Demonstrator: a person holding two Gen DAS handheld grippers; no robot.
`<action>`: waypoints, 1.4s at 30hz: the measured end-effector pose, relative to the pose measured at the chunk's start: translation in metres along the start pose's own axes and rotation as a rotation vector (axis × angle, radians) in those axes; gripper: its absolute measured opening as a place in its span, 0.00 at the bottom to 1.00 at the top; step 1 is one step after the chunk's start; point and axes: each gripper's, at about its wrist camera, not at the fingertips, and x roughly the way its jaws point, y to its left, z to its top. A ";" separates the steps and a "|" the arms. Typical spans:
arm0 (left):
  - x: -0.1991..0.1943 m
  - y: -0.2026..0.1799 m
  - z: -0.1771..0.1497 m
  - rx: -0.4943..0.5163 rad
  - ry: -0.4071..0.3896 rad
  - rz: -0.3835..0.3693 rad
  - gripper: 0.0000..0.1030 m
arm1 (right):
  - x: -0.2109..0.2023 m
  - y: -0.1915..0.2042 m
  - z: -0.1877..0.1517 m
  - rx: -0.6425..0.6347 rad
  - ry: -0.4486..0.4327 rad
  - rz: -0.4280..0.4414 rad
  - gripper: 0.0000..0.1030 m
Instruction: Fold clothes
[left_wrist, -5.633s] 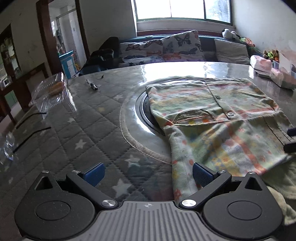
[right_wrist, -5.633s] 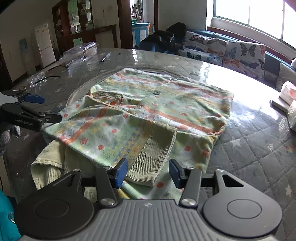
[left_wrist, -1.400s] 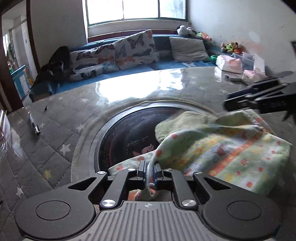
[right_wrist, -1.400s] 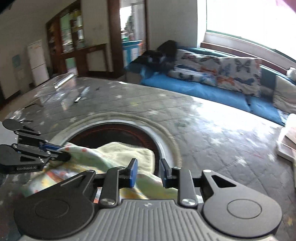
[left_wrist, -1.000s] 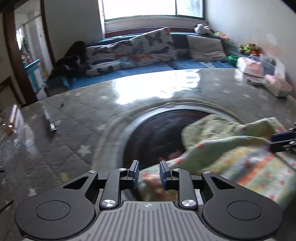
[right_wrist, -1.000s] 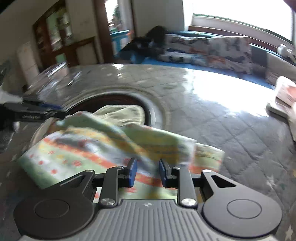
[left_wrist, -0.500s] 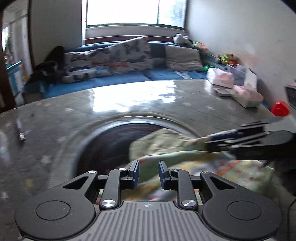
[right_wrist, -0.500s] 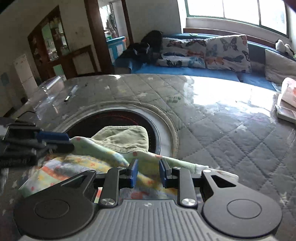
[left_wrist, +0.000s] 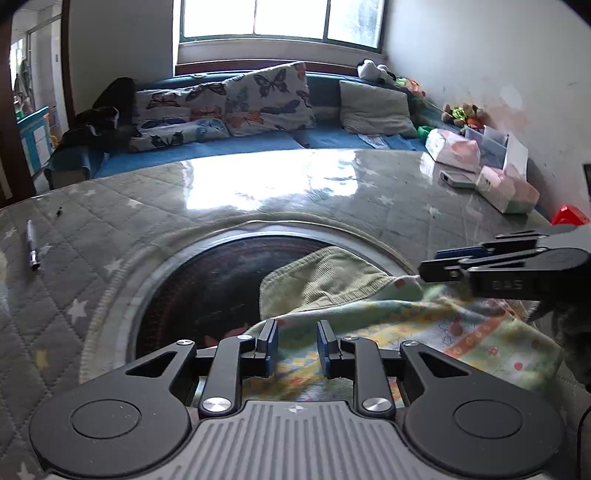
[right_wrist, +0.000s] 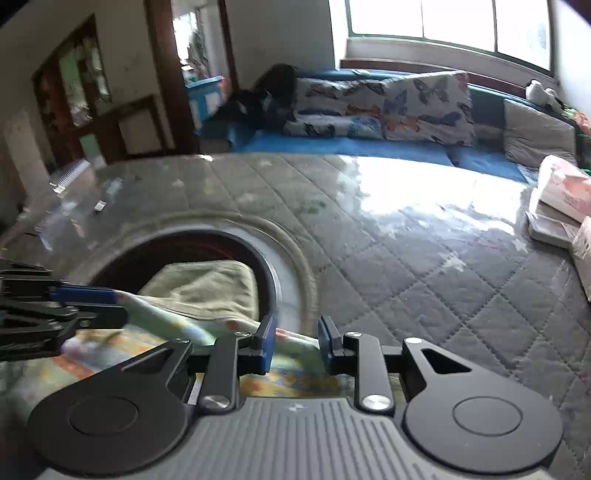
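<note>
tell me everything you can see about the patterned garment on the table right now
The garment is soft, fleecy-looking cloth, pale green and yellow with orange stripes and small red spots. It lies folded over itself in a rumpled bundle on the quilted table cover, its plain green ribbed inner side turned up and reaching over the dark round inset. The left gripper and right gripper hang just above its near edge, jaws apart, cloth showing in the gaps.

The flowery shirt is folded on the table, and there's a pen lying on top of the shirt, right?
Not quite. The flowery shirt is folded on the table, but the pen is not on top of it. The left wrist view shows the pen lying on the quilted table cover far off to the left, well apart from the shirt.
</note>
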 end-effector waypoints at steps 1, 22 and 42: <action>-0.002 0.001 0.000 -0.005 0.000 -0.003 0.25 | -0.005 0.003 0.000 -0.012 -0.006 0.014 0.25; -0.050 -0.037 -0.055 0.049 -0.041 -0.071 0.39 | -0.055 0.073 -0.052 -0.227 0.031 0.192 0.36; -0.065 -0.030 -0.089 -0.047 -0.053 -0.008 0.67 | -0.079 0.046 -0.086 -0.114 -0.026 0.093 0.57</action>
